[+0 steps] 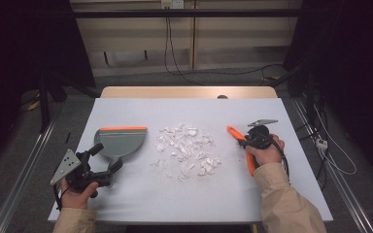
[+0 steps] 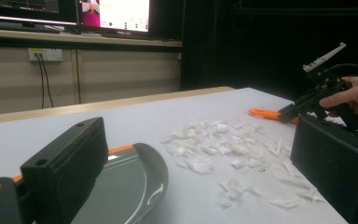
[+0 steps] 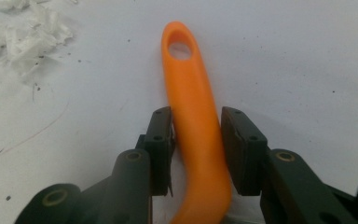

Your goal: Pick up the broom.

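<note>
A grey dustpan (image 1: 122, 141) with an orange front strip lies at the left of the table, its mouth facing away from me. My left gripper (image 1: 108, 158) sits open at the pan's near end, jaws wide apart with the dustpan (image 2: 126, 186) low between them and nothing pressed. A heap of white paper scraps (image 1: 187, 150) covers the middle. To its right lies a curved orange handle (image 1: 233, 132) with a hanging hole at its tip. My right gripper (image 3: 196, 140) is shut on the orange handle (image 3: 186, 84), one pad against each side.
The pale table top (image 1: 175, 199) ends in a wooden strip (image 1: 189, 92) at the far side. Cables (image 1: 330, 155) and a socket strip lie on the floor to the right, and metal rails (image 1: 19, 184) run along both sides. Monitors (image 2: 121, 14) stand beyond the table.
</note>
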Available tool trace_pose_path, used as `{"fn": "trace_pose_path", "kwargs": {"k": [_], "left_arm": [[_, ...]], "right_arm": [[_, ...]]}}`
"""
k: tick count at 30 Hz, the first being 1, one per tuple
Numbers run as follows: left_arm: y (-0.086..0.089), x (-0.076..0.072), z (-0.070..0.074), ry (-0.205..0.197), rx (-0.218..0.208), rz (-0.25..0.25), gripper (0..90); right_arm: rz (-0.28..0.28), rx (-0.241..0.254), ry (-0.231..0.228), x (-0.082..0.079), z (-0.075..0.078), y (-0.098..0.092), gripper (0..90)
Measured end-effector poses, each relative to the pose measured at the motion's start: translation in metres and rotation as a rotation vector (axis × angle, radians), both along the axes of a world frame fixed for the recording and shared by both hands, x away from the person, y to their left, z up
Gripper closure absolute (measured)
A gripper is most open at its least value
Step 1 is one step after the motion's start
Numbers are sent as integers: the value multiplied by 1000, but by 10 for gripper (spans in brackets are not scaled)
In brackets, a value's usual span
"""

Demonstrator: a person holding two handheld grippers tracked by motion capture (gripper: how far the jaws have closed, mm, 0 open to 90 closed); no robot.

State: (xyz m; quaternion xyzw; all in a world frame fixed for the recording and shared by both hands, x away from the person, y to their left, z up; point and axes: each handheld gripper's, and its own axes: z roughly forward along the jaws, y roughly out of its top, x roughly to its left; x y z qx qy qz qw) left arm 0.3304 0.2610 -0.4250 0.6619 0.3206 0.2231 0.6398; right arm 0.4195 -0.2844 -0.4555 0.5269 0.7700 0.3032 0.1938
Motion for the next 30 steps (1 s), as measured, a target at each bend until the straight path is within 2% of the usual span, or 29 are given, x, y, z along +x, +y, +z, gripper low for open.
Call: {"fn": "trace_pose_path", "kwargs": {"k": [2, 10, 15, 24, 27, 30], "left_arm": [[0, 0, 0, -2, 10, 2, 38], [0, 0, 0, -1, 16, -2, 39], [-1, -1, 1, -6, 25, -3, 41], [-2, -1, 0, -3, 19, 4, 45], [-5, -2, 1, -10, 28, -3, 45], [-8, -2, 1, -12, 33, -12, 49]], "right_arm": [[-2, -10, 3, 0, 1, 1, 662], [-16, -41, 89, -3, 9, -2, 673], [-53, -17, 104, -3, 8, -2, 678], [-68, -50, 130, -2, 9, 0, 696], [-80, -31, 154, 0, 10, -1, 699], [-87, -16, 158, 0, 9, -3, 699]]}}
